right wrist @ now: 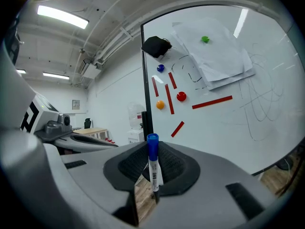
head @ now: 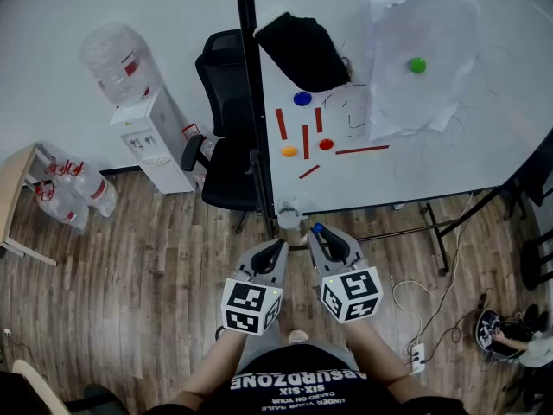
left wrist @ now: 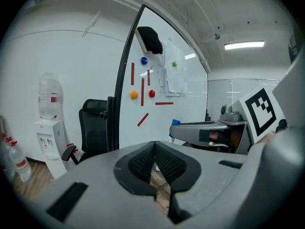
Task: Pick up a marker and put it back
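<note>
A white marker with a blue cap (right wrist: 153, 162) stands upright between the pads of my right gripper (right wrist: 153, 178), which is shut on its barrel. In the head view only its blue cap (head: 318, 228) shows, at the tip of the right gripper (head: 319, 237), low in the middle and short of the whiteboard (head: 449, 154). My left gripper (head: 276, 251) is beside it on the left. Its pads (left wrist: 167, 162) meet at the tips with nothing between them. The left gripper view also catches the right gripper (left wrist: 205, 130) and the marker's cap (left wrist: 175, 123).
The whiteboard carries red strips (head: 305, 141), round magnets (head: 302, 98), taped paper sheets (head: 415, 59) and a black object (head: 302, 50). A black office chair (head: 226, 145) and a water dispenser (head: 147, 128) stand left of its post. Cables and a power strip (head: 416, 353) lie on the wooden floor.
</note>
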`<action>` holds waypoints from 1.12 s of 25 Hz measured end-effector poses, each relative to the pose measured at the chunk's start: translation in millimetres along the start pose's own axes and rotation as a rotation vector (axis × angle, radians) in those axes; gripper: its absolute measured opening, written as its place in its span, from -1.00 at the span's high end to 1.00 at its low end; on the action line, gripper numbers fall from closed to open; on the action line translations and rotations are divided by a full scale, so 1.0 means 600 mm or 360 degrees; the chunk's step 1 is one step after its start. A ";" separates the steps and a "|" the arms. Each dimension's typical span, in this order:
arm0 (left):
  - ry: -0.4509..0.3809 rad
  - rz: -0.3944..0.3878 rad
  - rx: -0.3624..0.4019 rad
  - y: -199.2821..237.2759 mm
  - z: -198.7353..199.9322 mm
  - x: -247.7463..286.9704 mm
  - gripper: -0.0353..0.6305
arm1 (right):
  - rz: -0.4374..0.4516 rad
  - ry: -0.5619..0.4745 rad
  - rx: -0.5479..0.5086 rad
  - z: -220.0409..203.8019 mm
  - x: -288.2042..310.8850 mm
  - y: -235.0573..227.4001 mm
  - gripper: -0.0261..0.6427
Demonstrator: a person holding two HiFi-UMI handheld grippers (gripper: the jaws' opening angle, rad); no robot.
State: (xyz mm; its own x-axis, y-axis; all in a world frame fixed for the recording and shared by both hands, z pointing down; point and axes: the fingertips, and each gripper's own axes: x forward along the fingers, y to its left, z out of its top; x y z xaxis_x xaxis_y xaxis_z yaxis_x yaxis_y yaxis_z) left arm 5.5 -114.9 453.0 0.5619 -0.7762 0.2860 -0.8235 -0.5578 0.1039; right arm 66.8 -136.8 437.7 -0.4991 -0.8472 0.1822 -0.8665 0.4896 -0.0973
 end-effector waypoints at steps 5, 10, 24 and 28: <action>-0.0006 -0.0001 -0.0002 -0.005 0.003 -0.001 0.87 | 0.0005 0.0056 -0.0004 -0.026 -0.002 0.003 0.73; -0.0001 0.0000 -0.0016 -0.007 0.001 -0.002 0.87 | 0.0015 0.0116 -0.0009 -0.054 -0.004 0.010 0.73; 0.0014 -0.0001 -0.0030 -0.014 -0.009 -0.002 0.87 | 0.0012 0.0163 0.0004 -0.079 -0.013 0.011 0.73; 0.0010 -0.0001 -0.0030 -0.016 -0.009 -0.003 0.87 | 0.0014 0.0157 0.0003 -0.077 -0.014 0.011 0.73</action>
State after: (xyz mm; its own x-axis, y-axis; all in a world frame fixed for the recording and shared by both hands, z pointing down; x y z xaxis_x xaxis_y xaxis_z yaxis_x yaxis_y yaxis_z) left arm 11.9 -106.7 456.5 0.5620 -0.7738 0.2921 -0.8244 -0.5527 0.1220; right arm 65.5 -117.2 480.5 -0.5036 -0.8184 0.2766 -0.8622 0.4964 -0.1012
